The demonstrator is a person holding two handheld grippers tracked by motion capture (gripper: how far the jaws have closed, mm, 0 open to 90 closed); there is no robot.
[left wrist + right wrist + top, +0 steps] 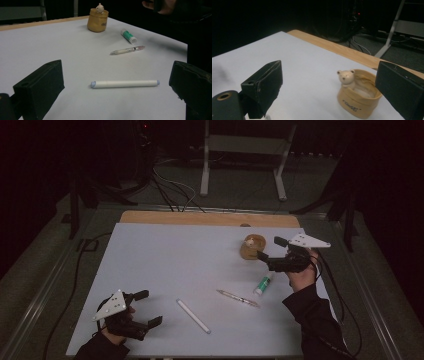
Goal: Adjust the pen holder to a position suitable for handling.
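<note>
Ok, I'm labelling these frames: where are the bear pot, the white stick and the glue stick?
bear pot (357, 103), right gripper view, front wall.
white stick (124, 83), left gripper view, mid-barrel.
glue stick (128, 35), left gripper view, green body.

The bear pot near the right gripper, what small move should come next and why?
Probably ease the right gripper a little further toward the bear pot until it sits squarely between the jaws, then close. In the right gripper view the jaws stand open, the pot sits toward the right jaw, and nothing is gripped yet. The left gripper rests open near the white pen.
</note>
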